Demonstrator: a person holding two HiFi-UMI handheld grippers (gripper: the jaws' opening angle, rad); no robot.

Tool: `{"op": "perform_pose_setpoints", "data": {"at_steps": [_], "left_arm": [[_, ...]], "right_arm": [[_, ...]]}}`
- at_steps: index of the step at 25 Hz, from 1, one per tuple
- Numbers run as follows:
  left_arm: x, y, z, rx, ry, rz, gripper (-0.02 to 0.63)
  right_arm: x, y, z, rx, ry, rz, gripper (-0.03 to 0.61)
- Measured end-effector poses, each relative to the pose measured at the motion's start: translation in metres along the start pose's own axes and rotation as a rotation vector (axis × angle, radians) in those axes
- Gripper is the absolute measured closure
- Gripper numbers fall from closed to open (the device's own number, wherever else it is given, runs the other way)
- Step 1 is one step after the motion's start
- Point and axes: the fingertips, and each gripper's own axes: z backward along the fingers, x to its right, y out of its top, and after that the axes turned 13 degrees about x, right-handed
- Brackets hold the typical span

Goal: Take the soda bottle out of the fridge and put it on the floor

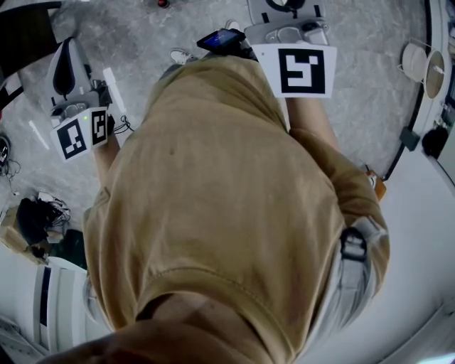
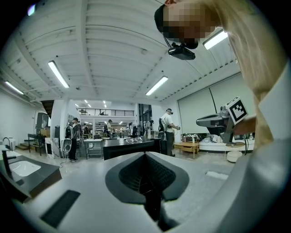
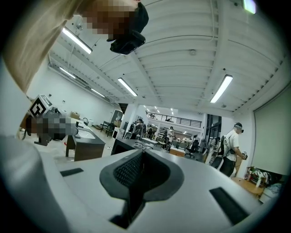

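Observation:
No soda bottle and no fridge show in any view. In the head view a person's tan shirt (image 1: pixel 213 199) fills the middle. My left gripper (image 1: pixel 68 44) is held out at the left, over the grey floor (image 1: pixel 142 35), and my right gripper (image 1: pixel 288 6) reaches past the top edge. In the left gripper view the left gripper (image 2: pixel 145 157) has its jaws together with nothing between them. The right gripper (image 3: pixel 140 154), in its own view, also has its jaws together and empty. Both point level into a large hall.
Dark counters (image 2: pixel 129 146) and several people stand far off in the hall. A sink unit (image 3: pixel 84 139) is at the left of the right gripper view. Cables and a bag (image 1: pixel 32 217) lie on the floor at the left. A white stand with round discs (image 1: pixel 419 64) is at the right.

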Motion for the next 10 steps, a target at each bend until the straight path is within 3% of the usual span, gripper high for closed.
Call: {"op": "perform_pose_setpoints", "data": {"at_steps": [10], "left_arm": [[-0.029, -0.011, 0.046, -0.002, 0.063, 0.03, 0.612]], "right_arm": [[-0.017, 0.006, -0.002, 0.016, -0.001, 0.06, 0.577]]}}
